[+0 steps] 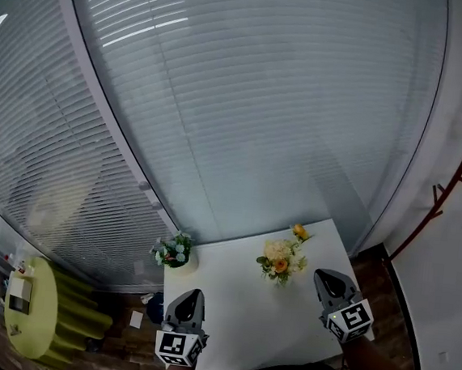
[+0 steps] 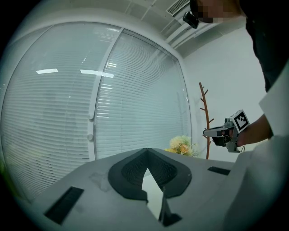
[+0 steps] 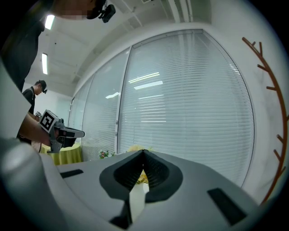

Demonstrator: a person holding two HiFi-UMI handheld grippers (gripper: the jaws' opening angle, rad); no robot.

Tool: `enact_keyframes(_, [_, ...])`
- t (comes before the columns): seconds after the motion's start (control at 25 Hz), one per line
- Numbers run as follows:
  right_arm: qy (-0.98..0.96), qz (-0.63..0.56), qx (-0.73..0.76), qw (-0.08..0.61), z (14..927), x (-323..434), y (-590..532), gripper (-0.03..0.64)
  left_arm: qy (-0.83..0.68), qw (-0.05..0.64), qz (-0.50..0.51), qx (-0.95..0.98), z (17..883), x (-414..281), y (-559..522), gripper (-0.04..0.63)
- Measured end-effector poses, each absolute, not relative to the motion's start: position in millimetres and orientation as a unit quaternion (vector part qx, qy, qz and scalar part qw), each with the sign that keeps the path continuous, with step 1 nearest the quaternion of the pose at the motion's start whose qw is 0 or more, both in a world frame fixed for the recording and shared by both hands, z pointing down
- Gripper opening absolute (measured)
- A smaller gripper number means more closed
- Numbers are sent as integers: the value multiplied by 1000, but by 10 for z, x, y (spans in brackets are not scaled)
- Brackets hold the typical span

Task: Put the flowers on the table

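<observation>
— Looking at both grippers, how do the jaws stand?

— The left gripper (image 1: 193, 293) and the right gripper (image 1: 321, 274) are each closed tip to tip, gripping nothing, above the white rectangular table (image 1: 236, 303).

— And the flowers?

— The yellow-and-cream bouquet (image 1: 281, 258) stands on the table ahead of the right jaws, slightly to their left. A smaller white-and-pink bunch in a pale pot (image 1: 176, 250) sits ahead of the left jaws, at the table's corner.

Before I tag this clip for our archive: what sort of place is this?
Probably an office or meeting room: closed window blinds along a glass wall, a white table with a yellow bouquet, and a coat stand in the corner.
</observation>
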State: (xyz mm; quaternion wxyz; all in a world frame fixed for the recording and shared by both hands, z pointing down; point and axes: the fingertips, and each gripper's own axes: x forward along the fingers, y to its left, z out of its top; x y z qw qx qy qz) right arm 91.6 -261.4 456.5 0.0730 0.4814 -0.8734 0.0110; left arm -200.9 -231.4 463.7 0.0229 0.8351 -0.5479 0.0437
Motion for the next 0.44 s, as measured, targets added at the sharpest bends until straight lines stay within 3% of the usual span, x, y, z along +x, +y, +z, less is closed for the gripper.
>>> enact_keyframes(0.44, [-873,10,482,77,4495,966,-2596,20,-544,21,45,838,4612,-1911,-2283,5])
